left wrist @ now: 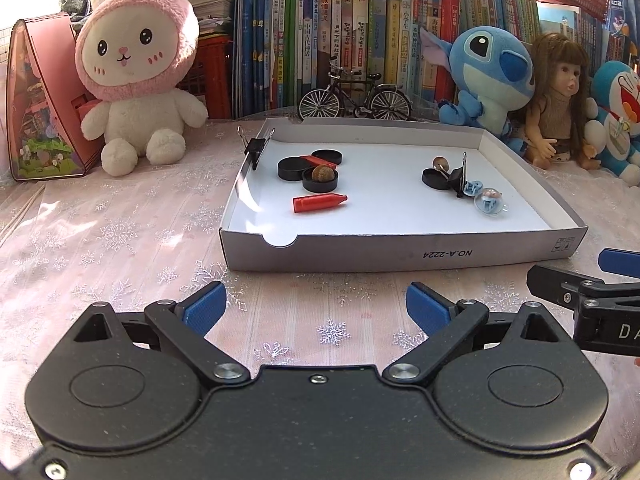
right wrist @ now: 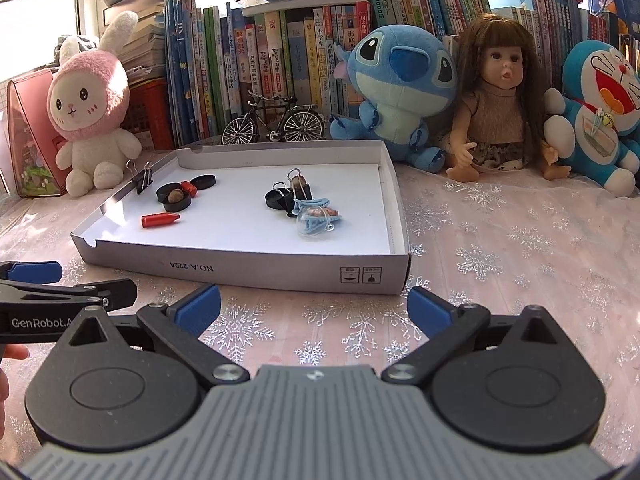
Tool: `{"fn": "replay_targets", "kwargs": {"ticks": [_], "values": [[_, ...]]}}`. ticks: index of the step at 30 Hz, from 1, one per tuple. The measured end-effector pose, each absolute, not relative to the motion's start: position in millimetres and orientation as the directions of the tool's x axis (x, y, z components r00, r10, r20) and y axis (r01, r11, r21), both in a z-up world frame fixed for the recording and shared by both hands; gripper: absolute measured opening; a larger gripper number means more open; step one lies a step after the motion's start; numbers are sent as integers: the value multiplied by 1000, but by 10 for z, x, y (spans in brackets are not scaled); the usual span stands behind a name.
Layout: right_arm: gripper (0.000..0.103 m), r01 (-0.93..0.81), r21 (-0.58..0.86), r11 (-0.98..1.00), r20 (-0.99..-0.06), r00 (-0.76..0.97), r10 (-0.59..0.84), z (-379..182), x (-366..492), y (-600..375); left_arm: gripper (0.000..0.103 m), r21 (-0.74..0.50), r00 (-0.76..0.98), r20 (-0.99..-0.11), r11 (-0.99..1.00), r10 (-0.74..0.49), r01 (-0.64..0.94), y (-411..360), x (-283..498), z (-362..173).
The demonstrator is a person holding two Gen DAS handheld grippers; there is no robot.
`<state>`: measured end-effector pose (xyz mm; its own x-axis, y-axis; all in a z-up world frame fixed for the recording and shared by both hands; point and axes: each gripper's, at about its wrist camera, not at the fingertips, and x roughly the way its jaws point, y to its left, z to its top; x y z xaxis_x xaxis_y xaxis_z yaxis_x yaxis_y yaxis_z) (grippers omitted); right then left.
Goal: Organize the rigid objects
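Note:
A shallow white cardboard tray [left wrist: 400, 256] [right wrist: 248, 270] lies on the pink snowflake cloth. Inside it are a red crayon-shaped piece [left wrist: 319, 202] [right wrist: 160, 220], black round caps [left wrist: 320, 180] [right wrist: 174, 199], one with a brown nut in it, black binder clips [left wrist: 256, 148] [right wrist: 141, 178], pale blue clips [right wrist: 316, 210] and a clear ball [left wrist: 489, 201]. My left gripper [left wrist: 316, 312] stands open just in front of the tray's near wall, nothing between its fingers. My right gripper [right wrist: 314, 312] is open wide beside it, also holding nothing. Its tip [left wrist: 576, 280] shows at the right edge of the left wrist view.
Behind the tray stand a model bicycle [left wrist: 354, 98], a pink rabbit plush [left wrist: 136, 80], a blue alien plush [right wrist: 396, 92], a doll [right wrist: 496, 108], a blue cat plush [right wrist: 600, 112] and a row of books [left wrist: 340, 40]. A pink miniature house [left wrist: 44, 100] sits far left.

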<state>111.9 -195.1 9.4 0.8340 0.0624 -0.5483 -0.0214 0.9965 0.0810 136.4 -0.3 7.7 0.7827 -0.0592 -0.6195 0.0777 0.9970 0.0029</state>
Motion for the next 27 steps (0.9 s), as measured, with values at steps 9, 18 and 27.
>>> {"fn": "replay_targets", "kwargs": {"ticks": [9,18,27], "values": [[103,-5,68,998,-592,805,44,-41,1212,-1917,97,10,766,-642,999,-35,54,29,1422,-66],[103,-18,27,999,-614,789,31,-115,1251,-1822,103,20,776,-630,999,-25,49,42,1438,-94],[103,-18,31,999,-615,788,33,-118,1252,-1827,103,6,776,-630,999,-28,41,73,1453,-112]]}}
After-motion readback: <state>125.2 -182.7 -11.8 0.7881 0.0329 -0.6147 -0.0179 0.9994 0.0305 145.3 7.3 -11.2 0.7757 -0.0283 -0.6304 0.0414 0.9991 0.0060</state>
